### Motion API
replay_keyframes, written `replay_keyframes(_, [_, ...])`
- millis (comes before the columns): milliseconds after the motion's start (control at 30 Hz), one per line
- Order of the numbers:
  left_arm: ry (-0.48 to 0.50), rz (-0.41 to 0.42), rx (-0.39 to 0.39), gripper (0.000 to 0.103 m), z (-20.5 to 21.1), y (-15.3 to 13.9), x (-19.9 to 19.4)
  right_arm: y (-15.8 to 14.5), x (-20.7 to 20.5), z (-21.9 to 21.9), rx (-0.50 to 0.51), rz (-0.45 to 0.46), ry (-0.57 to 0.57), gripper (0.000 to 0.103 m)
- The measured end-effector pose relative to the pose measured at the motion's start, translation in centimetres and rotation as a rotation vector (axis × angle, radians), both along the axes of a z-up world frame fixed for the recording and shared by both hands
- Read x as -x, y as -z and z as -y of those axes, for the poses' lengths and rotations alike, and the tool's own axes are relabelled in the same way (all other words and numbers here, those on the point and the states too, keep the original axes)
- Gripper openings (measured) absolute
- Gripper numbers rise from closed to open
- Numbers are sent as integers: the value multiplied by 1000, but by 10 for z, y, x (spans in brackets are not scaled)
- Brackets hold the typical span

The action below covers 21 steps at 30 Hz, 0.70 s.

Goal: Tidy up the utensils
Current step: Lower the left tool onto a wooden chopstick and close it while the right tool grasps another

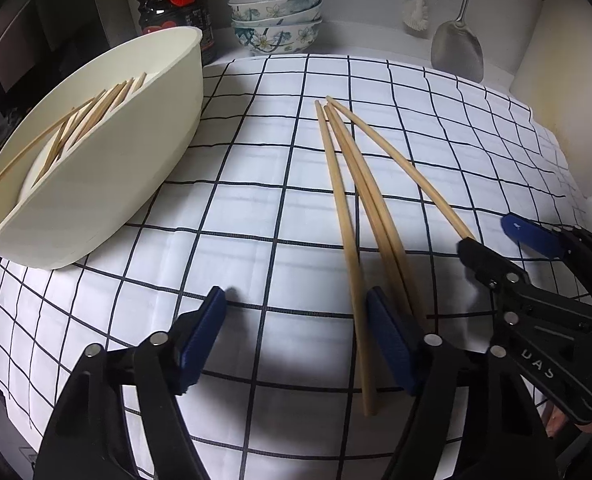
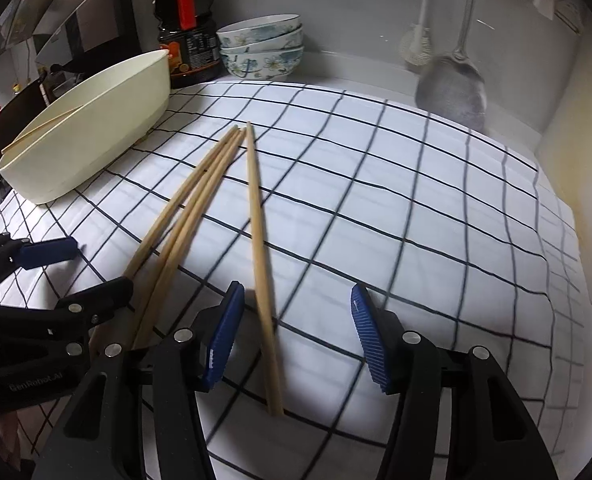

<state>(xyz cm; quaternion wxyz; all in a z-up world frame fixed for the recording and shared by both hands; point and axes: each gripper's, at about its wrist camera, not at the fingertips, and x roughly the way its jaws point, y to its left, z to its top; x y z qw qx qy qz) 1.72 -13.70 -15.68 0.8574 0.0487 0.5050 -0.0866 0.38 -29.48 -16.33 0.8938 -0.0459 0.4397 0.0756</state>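
From the left wrist camera, the left gripper (image 1: 296, 336) stands wide open over the checked cloth (image 1: 255, 184), gripping nothing. Four bamboo chopsticks (image 1: 346, 216) fan out ahead; one runs between its fingers, two pass close by the right blue pad. Ahead to its left a cream oval tub (image 1: 135, 152) holds more chopsticks (image 1: 95, 114), visible only in this view. Beyond stand stacked floral bowls (image 1: 275, 16), a dark bottle (image 1: 175, 4), a brush (image 1: 416, 8) and a steel spatula (image 1: 458, 50).

From the right wrist camera, the right gripper (image 2: 296, 336) is equally wide open and empty, one chopstick (image 2: 260, 264) lying between its ribbed pads. The left gripper (image 2: 75, 276) sits on its left, over the other three.
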Motion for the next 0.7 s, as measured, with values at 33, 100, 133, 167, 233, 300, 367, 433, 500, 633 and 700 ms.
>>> replay_keyframes(33, [6, 0, 6, 61, 1, 0, 0, 0, -2, -1, 2, 1, -7, 47])
replay_keyframes(100, [15, 3, 7, 56, 2, -1, 1, -1, -4, -4, 7, 5, -21, 40])
replay_keyframes(133, [18, 4, 9, 52, 2, -1, 2, -1, -5, -5, 9, 5, -26, 34])
replay_keyframes(167, [19, 6, 10, 50, 3, -1, 3, -1, -5, -7, 11, 6, -31, 31])
replay_keyframes(233, [22, 9, 11, 41, 3, -1, 4, -1, -5, -9, 14, 7, -41, 26])
replay_keyframes(300, [29, 14, 12, 33, 4, -2, 5, -1, -4, -11, 14, 9, -49, 20])
replay_keyframes(367, [31, 16, 11, 22, 4, -2, 7, -1, -5, -13, 26, 10, -44, 8])
replay_keyframes(433, [34, 14, 7, 8, 3, -3, 8, -1, -5, -14, 32, 9, -40, 6])
replay_keyframes(500, [41, 11, 0, 7, 2, -4, 9, -1, -4, -14, 23, 2, -35, 6])
replay_keyframes(633, [43, -7, 9, 7, -3, -4, 11, -3, -1, -13, 11, -11, -19, 6])
replay_keyframes(700, [44, -16, 13, 7, -6, -6, 12, -5, 3, -12, -8, -15, -5, 6])
